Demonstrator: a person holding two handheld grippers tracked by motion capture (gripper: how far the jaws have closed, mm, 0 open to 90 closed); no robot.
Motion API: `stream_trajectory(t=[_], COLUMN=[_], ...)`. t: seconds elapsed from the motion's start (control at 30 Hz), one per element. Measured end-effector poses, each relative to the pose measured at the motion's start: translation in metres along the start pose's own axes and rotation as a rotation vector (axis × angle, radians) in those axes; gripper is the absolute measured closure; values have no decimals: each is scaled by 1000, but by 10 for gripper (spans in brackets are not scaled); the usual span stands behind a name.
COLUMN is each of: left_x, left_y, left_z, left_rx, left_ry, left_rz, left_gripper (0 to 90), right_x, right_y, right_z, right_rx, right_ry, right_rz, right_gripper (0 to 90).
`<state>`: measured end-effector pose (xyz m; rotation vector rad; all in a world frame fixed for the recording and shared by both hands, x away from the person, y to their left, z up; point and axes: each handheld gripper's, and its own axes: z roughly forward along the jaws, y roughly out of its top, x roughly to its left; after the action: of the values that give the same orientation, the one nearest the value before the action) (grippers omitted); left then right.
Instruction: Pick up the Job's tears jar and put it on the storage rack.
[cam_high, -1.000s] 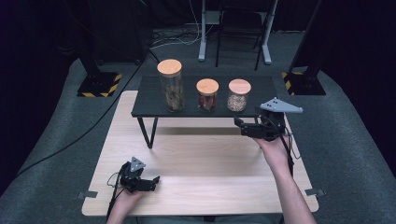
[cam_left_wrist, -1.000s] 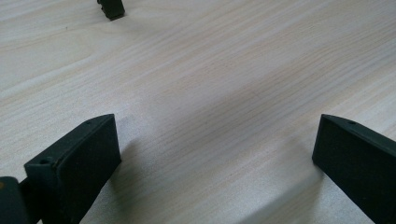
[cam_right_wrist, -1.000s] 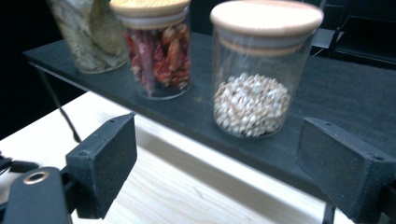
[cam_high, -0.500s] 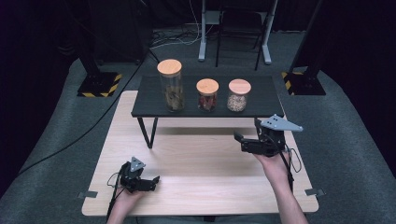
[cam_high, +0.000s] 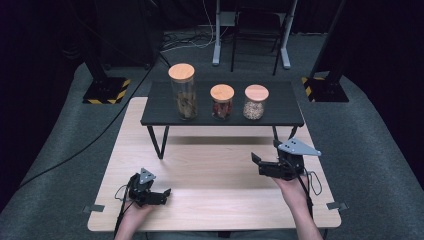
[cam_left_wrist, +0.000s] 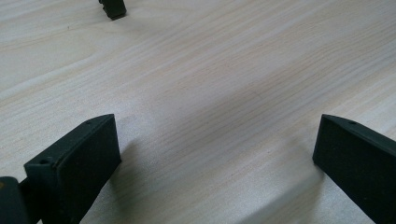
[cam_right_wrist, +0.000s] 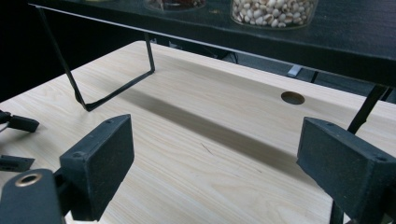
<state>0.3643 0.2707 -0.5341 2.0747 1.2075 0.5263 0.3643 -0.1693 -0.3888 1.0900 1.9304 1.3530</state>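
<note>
Three cork-lidded glass jars stand in a row on a low black shelf (cam_high: 280, 117): a tall jar (cam_high: 182, 92), a short jar of reddish pieces (cam_high: 221, 101) and a short jar of pale beans (cam_high: 255, 102). My right gripper (cam_high: 256, 162) hovers low over the wooden table (cam_high: 210, 170), in front of the shelf's right end and pointing left. Its jaws have just been opening and are open, with nothing between them (cam_right_wrist: 212, 128). The bean jar (cam_right_wrist: 273, 11) is up ahead of it. My left gripper (cam_high: 164, 193) rests on the table near the front left, open and empty (cam_left_wrist: 215, 126).
The shelf stands on thin black wire legs (cam_right_wrist: 112, 93) at the back of the table. A round hole (cam_right_wrist: 293, 98) is cut in the tabletop under the shelf. Cables trail from both grippers. Dark stands and grey floor surround the table.
My right gripper has come down from the shelf's front right edge toward the tabletop and nearer the person. The left gripper has stayed put.
</note>
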Motion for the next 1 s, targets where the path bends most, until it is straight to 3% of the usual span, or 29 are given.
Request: stream_trajectory(t=[0.43,0.77,1.0], left_x=[0,0,0], left_y=[0,0,0], left_z=[0,0,0], left_rx=[0,0,0], left_ry=[1,1,1], left_rz=[0,0,0], left_gripper=[2,2,2], right_x=[0,0,-8], right_y=[-40,-79,-103], right_z=[7,25,35], right_rx=[5,57,92], right_ry=[-10,-21,-33], right_rz=[-5,19,44], right_gripper=[99,86,89])
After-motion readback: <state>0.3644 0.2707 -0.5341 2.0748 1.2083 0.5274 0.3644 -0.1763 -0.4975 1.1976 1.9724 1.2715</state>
